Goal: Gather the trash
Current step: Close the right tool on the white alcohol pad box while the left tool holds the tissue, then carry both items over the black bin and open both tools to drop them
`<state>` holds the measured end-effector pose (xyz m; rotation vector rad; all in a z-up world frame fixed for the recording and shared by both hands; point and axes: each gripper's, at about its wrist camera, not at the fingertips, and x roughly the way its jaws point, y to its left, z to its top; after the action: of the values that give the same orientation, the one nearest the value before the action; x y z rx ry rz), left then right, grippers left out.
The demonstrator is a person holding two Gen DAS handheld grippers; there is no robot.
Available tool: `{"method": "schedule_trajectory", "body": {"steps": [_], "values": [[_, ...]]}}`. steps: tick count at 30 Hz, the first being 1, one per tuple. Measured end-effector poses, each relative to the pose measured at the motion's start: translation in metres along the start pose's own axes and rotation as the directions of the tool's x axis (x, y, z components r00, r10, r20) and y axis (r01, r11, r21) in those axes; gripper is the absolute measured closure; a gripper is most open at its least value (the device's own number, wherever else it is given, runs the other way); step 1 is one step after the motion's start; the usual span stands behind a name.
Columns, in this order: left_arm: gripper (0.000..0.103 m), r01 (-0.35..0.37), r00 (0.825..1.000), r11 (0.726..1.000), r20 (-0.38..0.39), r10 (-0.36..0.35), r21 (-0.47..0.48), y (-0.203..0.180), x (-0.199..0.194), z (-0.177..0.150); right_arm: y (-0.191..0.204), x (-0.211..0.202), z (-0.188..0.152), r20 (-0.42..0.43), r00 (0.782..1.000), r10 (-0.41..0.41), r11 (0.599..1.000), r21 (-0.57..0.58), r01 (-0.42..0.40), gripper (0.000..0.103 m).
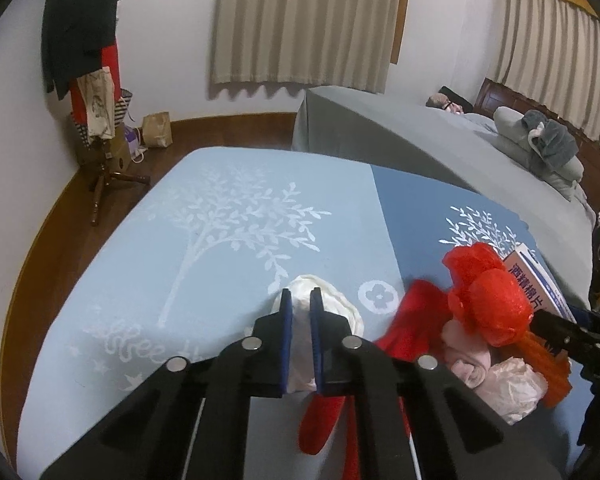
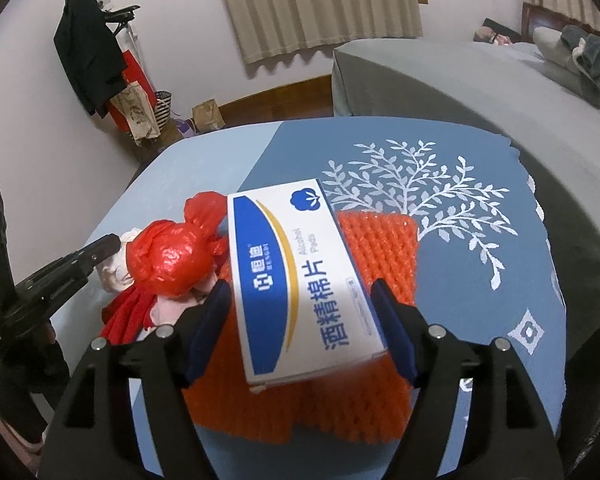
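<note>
We have the left gripper [image 1: 301, 300] pinched nearly closed on the white crumpled plastic [image 1: 340, 304]; it bulges out past the fingertips and trails back between the pads, so the grip looks sound. To do the step well we should lift straight off the blue cloth [image 1: 204, 240] and keep the squeeze, since thin film slips easily.

The right gripper [image 2: 300, 292] stands wide, its jaws straddling the alcohol pad box [image 2: 300, 272]. Whether the pads actually press the box sides we cannot tell; the box sits tilted on the orange foam net [image 2: 380, 240], its near end between the fingers. Just left of the left finger lies the red plastic bag [image 2: 172, 260] on pinkish scraps.
</note>
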<state>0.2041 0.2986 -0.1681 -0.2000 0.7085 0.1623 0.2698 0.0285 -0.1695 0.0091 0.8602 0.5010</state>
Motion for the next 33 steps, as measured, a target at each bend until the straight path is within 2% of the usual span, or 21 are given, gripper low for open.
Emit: {"method": "schedule_trajectory", "body": {"steps": [3, 6, 7, 8, 9, 12, 19, 20, 22, 23, 28, 33], "values": [[0.094, 0.002, 1.0, 1.0, -0.008, -0.002, -0.006, 0.001, 0.003, 0.001, 0.001, 0.001, 0.003, 0.001, 1.0, -0.009, 1.0, -0.005, 0.009, 0.032], [0.084, 0.019, 1.0, 0.999, -0.018, -0.02, -0.029, 0.003, 0.004, 0.004, 0.0, 0.003, 0.005, -0.007, 1.0, -0.015, 1.0, -0.009, 0.015, 0.032], [0.076, 0.029, 0.999, 0.999, -0.018, -0.029, -0.034, 0.003, 0.004, 0.005, 0.0, 0.003, 0.005, -0.007, 1.0, -0.015, 1.0, -0.009, 0.015, 0.032], [0.061, 0.036, 0.999, 0.999, -0.02, -0.036, -0.036, 0.003, 0.004, 0.005, 0.0, 0.002, 0.006, -0.006, 1.0, -0.015, 1.0, -0.009, 0.015, 0.032], [0.056, 0.046, 0.999, 0.998, -0.021, -0.047, -0.036, 0.002, 0.003, 0.005, 0.0, 0.002, 0.007, -0.004, 1.0, -0.014, 1.0, -0.009, 0.014, 0.032], [0.051, 0.053, 0.999, 0.998, -0.008, -0.053, -0.016, -0.005, -0.002, 0.002, -0.001, 0.001, 0.008, 0.0, 1.0, -0.013, 1.0, -0.014, 0.013, 0.032], [0.051, 0.017, 0.998, 1.0, -0.054, -0.017, -0.003, -0.007, 0.019, 0.003, 0.002, 0.007, 0.007, -0.008, 1.0, -0.025, 0.999, -0.02, 0.025, 0.032], [0.057, 0.015, 0.998, 1.0, -0.059, -0.015, -0.006, -0.006, 0.02, 0.003, 0.002, 0.007, 0.006, -0.01, 1.0, -0.026, 1.0, -0.014, 0.026, 0.032], [0.062, 0.011, 0.998, 1.0, -0.065, -0.012, -0.015, -0.002, 0.022, 0.003, 0.0, 0.009, 0.005, -0.016, 1.0, -0.025, 1.0, -0.002, 0.025, 0.034], [0.064, 0.007, 0.998, 1.0, -0.064, -0.008, -0.017, -0.002, 0.022, 0.004, 0.0, 0.01, 0.006, -0.018, 1.0, -0.024, 1.0, -0.001, 0.024, 0.042], [0.068, -0.008, 0.999, 1.0, -0.032, 0.008, -0.007, -0.003, 0.011, 0.003, 0.007, 0.007, 0.006, -0.021, 1.0, -0.018, 1.0, -0.021, 0.017, 0.044], [0.069, -0.013, 0.999, 1.0, 0.035, 0.014, -0.024, -0.001, -0.015, 0.009, 0.008, -0.01, 0.009, 0.023, 1.0, -0.015, 1.0, -0.018, 0.016, 0.047]]}}
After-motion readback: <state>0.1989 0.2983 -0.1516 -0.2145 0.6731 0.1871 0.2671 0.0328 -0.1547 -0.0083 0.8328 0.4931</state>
